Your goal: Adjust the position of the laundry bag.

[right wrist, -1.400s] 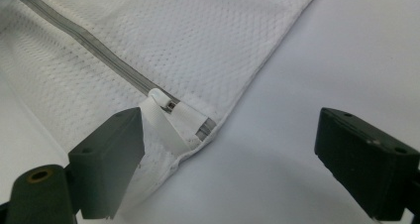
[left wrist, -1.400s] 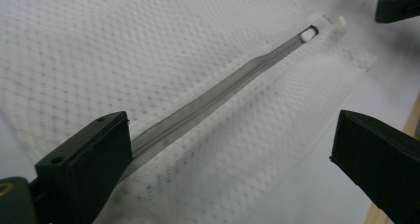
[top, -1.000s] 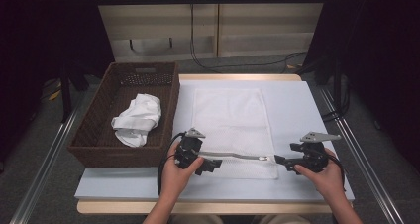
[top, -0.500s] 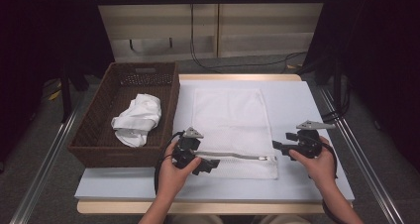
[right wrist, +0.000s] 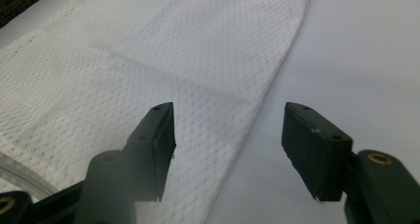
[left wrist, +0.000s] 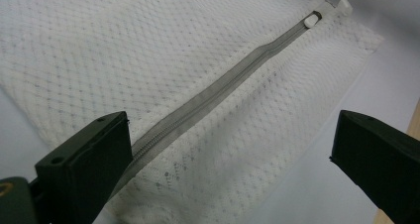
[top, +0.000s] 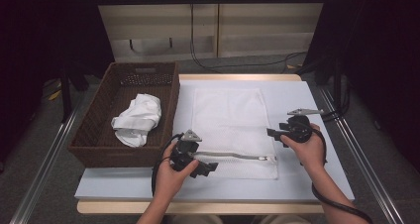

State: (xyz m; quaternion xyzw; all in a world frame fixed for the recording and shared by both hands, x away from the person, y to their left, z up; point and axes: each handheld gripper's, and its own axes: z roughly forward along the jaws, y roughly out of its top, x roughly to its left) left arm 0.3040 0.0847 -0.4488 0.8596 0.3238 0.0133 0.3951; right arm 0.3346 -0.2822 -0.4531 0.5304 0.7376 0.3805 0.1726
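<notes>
On table (top: pixel 317 184): white mesh bag (top: pixel 233 120) flat, zipped | both jaws released, right's just narrowing.

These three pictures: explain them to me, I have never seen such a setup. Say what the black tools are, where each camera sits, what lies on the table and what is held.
A person at a table holds a hand-operated two-jaw clamp in each hand. The high view looks down from above: left gripper and right gripper. The other two pictures come from cameras riding on those grippers, looking along their black jaws.

On the table lies a flat white mesh laundry bag with a grey zipper along its near edge. Beside it a brown wicker basket holds a white cloth.

Nothing is held. The left jaws stand wide over the zipper; the right jaws, which have just been closing, hover at the bag's right edge.
</notes>
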